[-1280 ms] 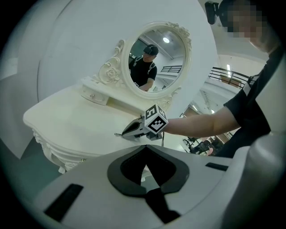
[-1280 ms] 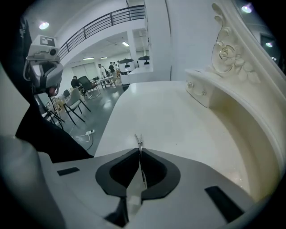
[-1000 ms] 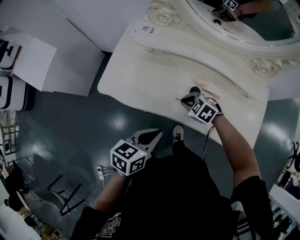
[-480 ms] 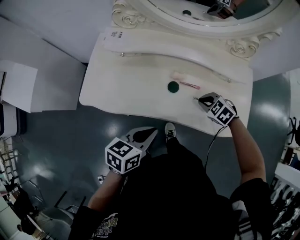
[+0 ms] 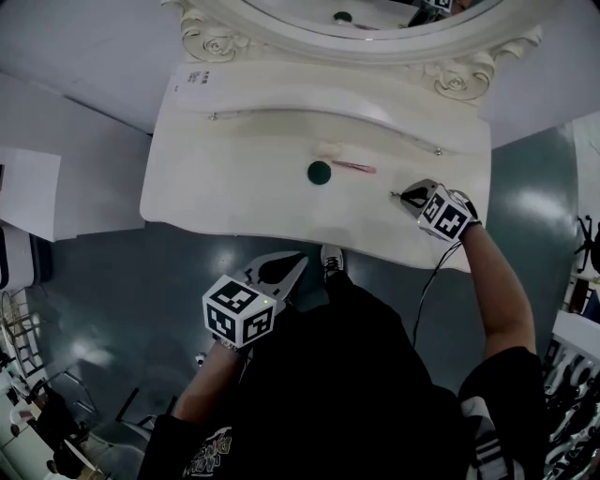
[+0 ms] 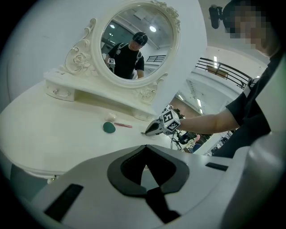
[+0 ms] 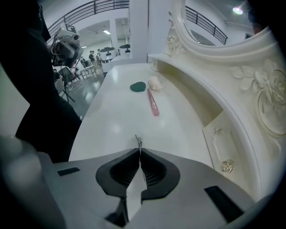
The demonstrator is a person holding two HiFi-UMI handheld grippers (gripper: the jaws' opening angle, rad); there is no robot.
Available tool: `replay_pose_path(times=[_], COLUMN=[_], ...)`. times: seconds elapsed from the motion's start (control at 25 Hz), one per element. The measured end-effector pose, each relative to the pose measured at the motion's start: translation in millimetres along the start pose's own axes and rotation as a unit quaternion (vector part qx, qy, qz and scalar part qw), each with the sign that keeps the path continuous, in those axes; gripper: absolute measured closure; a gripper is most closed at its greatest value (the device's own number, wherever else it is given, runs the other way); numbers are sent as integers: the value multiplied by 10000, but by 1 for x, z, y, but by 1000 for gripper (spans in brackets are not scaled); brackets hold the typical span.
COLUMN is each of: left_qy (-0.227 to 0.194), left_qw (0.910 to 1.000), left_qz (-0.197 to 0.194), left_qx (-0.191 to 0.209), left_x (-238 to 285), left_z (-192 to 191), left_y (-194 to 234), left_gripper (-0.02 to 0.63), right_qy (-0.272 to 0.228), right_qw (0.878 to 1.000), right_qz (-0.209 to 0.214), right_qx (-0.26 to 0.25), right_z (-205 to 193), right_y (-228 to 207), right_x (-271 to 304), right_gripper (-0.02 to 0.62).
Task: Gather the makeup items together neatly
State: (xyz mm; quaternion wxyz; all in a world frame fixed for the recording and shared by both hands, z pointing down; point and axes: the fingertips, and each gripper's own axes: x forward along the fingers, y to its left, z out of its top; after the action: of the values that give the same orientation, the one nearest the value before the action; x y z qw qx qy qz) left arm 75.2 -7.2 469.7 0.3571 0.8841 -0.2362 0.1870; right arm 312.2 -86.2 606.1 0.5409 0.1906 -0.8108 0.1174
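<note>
On the white dressing table (image 5: 234, 178) lie a round green compact (image 5: 320, 172), a pink stick (image 5: 354, 168) and a pale puff (image 5: 328, 150), close together below the mirror shelf. My right gripper (image 5: 400, 195) hovers over the table's right part, well right of them, shut on a thin metal piece (image 7: 139, 141) that pokes out past its tips. In the right gripper view the compact (image 7: 138, 86) and stick (image 7: 153, 102) lie ahead of it. My left gripper (image 5: 296, 263) hangs off the table's front edge over the floor, shut and holding nothing.
An oval mirror (image 5: 375, 19) in a carved frame stands at the table's back on a raised shelf (image 5: 309, 108). Small drawers with metal knobs (image 7: 227, 166) sit under that shelf. A label card (image 5: 199, 77) lies at the back left. Dark floor surrounds the table.
My right gripper has moved rightward from beside the green compact to the table's right part, carrying the thin metal piece. The left gripper has stayed off the front edge.
</note>
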Motion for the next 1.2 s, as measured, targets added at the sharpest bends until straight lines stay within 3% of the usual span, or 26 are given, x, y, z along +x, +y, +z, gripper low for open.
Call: replay_pose_path(times=[0.4,0.56,0.84,1.04,1.2], left_qy=[-82,-152,-283,-345,-398], left_qw=[9999,9998,9992,9984,9972], left_qz=[93,148,257,393,519], left_qx=[12,10,-76,-212,-367], left_x=[14,13,11,5,-3], left_z=[8,11,11,6,0], left_y=[-6,-7,-7,-3,2], left_gripper=[598,598,598,598,598], right_qy=[-42,-149,-632,-380,-298], right_qw=[9998,9997,9979,9968,9967], right_qz=[138,137,61,160,232], right_qx=[-124,-151,-86,-687,-725], right_z=[-3,4,68,107,125], right_y=[3,2,-9,-18,-28], right_x=[-1,-13,-15,17,39], right_gripper=[552,492,491,491,491])
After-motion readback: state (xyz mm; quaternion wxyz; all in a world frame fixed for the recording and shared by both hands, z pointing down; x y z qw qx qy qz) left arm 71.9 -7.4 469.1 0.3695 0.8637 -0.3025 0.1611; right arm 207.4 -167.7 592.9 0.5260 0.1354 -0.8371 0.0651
